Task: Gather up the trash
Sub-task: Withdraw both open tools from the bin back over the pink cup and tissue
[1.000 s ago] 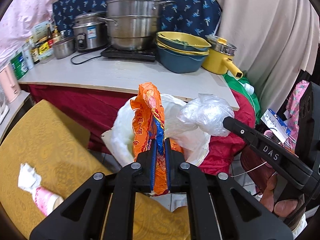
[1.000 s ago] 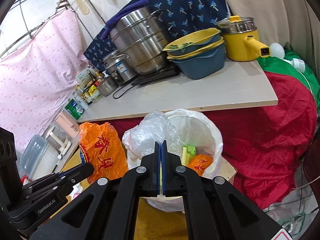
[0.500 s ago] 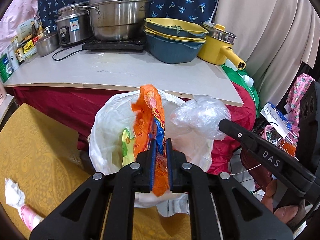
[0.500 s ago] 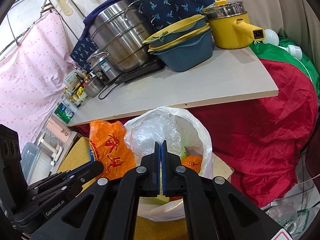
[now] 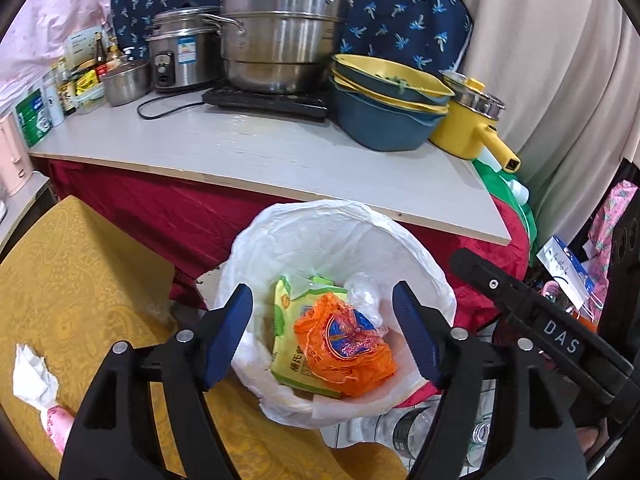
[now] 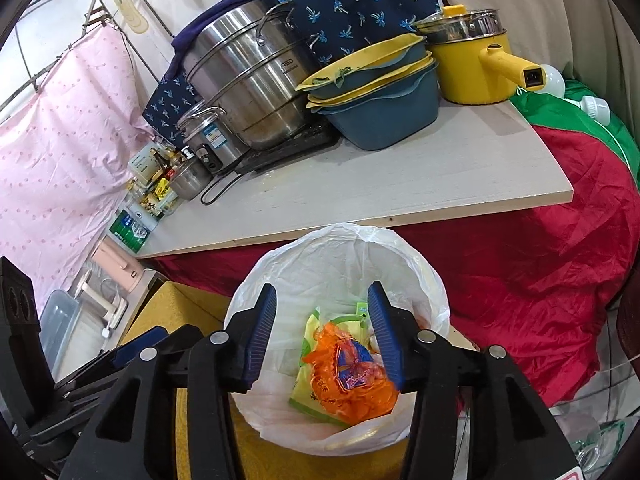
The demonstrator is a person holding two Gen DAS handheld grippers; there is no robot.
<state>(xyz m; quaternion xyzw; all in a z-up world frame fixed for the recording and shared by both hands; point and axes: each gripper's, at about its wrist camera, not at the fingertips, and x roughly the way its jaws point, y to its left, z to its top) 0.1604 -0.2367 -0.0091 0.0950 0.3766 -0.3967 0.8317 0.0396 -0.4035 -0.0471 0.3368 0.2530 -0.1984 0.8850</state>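
Note:
A bin lined with a white plastic bag (image 5: 304, 224) (image 6: 332, 240) stands below the counter edge. Inside lie an orange wrapper (image 5: 344, 352) (image 6: 352, 380), a yellow-green packet (image 5: 286, 340) (image 6: 310, 328) and a crumpled clear plastic bag (image 5: 364, 296). My left gripper (image 5: 324, 332) hangs over the bin, its jaws opening, nothing pressed between the blue pads. My right gripper (image 6: 322, 332) is also above the bin, jaws opening and empty. On the yellow cloth (image 5: 80, 280) at lower left lie a crumpled white tissue (image 5: 32, 372) and a pink wrapper (image 5: 56, 424).
A white counter (image 5: 280, 156) over red cloth (image 6: 520, 280) carries steel pots (image 5: 280, 32), stacked blue and yellow basins (image 5: 384, 112), a yellow pot (image 5: 472, 128) and bottles (image 5: 72, 80). Clear bottles (image 5: 404, 432) lie on the floor by the bin. The right gripper's body (image 5: 552, 336) crosses the left wrist view.
Both grippers went from shut to open over the bin. The orange wrapper left the left jaws and the clear plastic bag left the right jaws; both now lie in the bin.

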